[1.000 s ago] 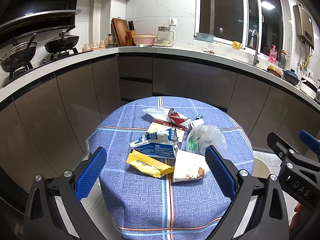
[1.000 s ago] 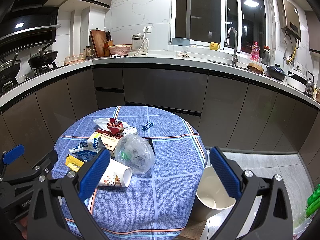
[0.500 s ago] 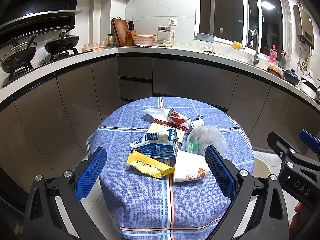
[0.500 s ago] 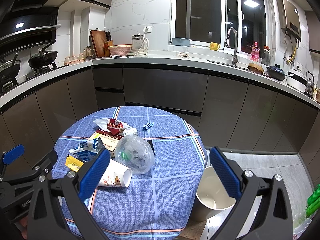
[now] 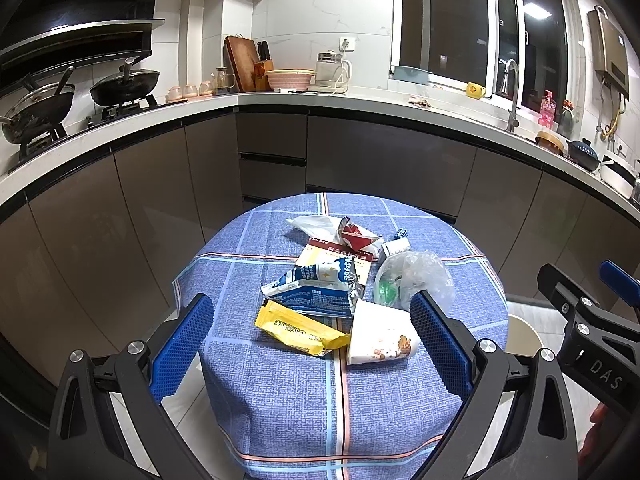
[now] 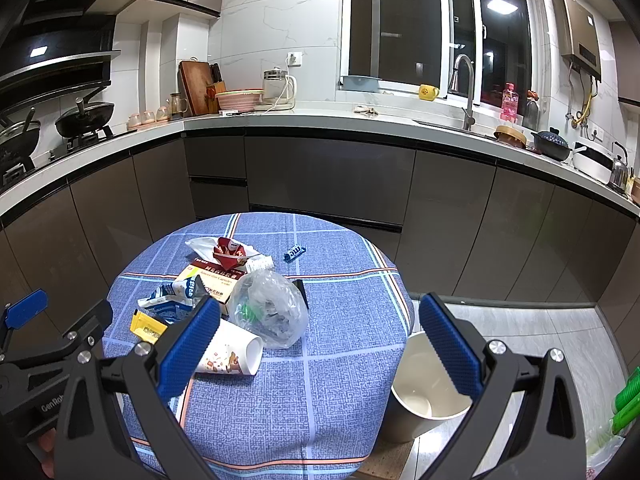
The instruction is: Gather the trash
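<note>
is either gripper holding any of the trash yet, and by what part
Nothing is held: the left gripper and right gripper are both open, short of the trash.

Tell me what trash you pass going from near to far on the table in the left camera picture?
Paper cup → blue milk pouch → flat box → red wrapper → small blue wrapper.

You are seeing bright, sharp pictures: ceiling lamps are reflecting in the dark window (image 6: 404,20), the counter (image 5: 280,98) is bowing under fisheye distortion, and the corners are fading to black.
</note>
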Demonstrator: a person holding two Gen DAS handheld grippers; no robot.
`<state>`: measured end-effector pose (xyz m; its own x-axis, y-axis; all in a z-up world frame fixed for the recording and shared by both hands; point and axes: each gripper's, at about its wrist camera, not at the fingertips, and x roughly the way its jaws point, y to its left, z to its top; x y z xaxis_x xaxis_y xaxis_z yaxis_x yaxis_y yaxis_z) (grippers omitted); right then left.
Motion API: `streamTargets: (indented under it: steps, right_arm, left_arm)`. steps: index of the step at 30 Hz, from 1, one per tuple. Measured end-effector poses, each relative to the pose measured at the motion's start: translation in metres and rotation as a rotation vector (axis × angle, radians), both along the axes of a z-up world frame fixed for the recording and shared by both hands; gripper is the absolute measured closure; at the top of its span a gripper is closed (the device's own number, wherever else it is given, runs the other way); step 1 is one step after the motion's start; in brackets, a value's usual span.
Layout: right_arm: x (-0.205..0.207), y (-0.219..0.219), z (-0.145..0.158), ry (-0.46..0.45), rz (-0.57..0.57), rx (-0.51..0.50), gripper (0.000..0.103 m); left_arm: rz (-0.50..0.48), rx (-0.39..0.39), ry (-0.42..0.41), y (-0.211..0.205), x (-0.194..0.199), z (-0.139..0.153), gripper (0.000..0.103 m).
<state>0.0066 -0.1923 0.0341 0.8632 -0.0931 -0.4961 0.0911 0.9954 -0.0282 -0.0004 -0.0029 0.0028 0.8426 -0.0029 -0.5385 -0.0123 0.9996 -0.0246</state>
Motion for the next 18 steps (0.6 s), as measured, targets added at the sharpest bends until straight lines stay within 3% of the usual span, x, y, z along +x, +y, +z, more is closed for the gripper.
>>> streamTargets:
  steps: [18]
  right_arm:
    - [0.0011,-0.0003,-0.0011,0.000,-0.001,0.003,0.003]
  left_arm:
    - [0.001,-0.005,0.002,0.0045,-0.0012,0.0012,0.008]
